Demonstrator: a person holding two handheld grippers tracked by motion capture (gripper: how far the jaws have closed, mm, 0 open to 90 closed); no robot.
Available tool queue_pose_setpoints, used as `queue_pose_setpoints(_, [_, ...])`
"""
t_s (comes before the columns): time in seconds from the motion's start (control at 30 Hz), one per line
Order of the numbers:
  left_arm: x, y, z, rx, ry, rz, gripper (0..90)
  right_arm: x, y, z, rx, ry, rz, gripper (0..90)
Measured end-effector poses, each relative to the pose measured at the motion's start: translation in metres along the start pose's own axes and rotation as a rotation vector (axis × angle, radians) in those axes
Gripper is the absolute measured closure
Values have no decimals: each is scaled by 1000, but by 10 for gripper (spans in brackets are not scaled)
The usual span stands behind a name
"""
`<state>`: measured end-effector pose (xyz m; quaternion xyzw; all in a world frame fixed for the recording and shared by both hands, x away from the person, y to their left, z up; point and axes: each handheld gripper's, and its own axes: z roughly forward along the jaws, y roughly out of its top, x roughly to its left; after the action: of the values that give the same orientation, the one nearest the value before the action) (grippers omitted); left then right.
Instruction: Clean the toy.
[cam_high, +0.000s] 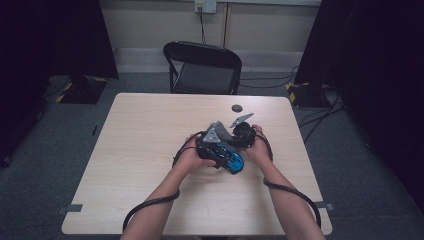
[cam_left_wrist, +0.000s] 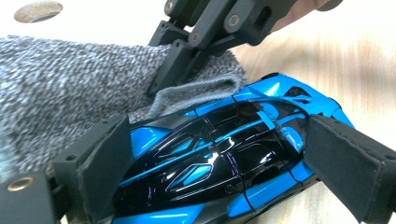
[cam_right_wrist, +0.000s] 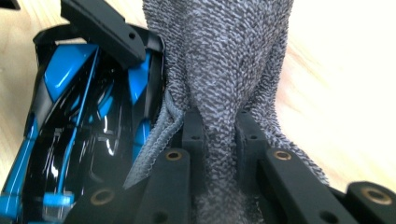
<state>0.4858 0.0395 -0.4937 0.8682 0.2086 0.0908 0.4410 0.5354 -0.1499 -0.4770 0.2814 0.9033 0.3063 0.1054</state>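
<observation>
A glossy blue and black toy car (cam_left_wrist: 219, 158) lies on the wooden table (cam_high: 150, 150), and my left gripper (cam_left_wrist: 219, 154) is shut on it, one pad (cam_left_wrist: 109, 161) pressing each side. A grey knitted cloth (cam_left_wrist: 60, 93) lies against the car's side. My right gripper (cam_right_wrist: 219, 128) is shut on a bunched fold of this cloth (cam_right_wrist: 224, 60), right beside the car (cam_right_wrist: 74, 121). In the left gripper view the right gripper (cam_left_wrist: 184, 65) comes in from the top and pinches the cloth's hem. From above, both hands meet at the table's centre around the car (cam_high: 231, 160).
A small dark disc (cam_high: 236, 107) lies on the table beyond the hands. A black folding chair (cam_high: 202, 67) stands behind the far edge. Cables (cam_high: 150, 205) trail from both grippers toward the near edge. Dark curtains flank the room.
</observation>
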Motion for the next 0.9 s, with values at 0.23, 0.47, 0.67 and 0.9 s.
queue_pose_setpoints(0.23, [0, 0, -1, 2, 2, 2, 80, -2, -10, -7, -5, 8, 16, 779])
queue_pose_setpoints(0.47, [1, 0, 0, 2, 1, 2, 81, -1, -19, -15, -3, 9, 18, 778])
queue_pose_setpoints(0.67, [0, 0, 0, 4, 0, 3, 81, 0, -25, -20, -1, 7, 23, 778])
queue_pose_setpoints(0.9, [0, 0, -1, 5, 0, 2, 82, -1, -35, -28, -2, 13, 19, 777])
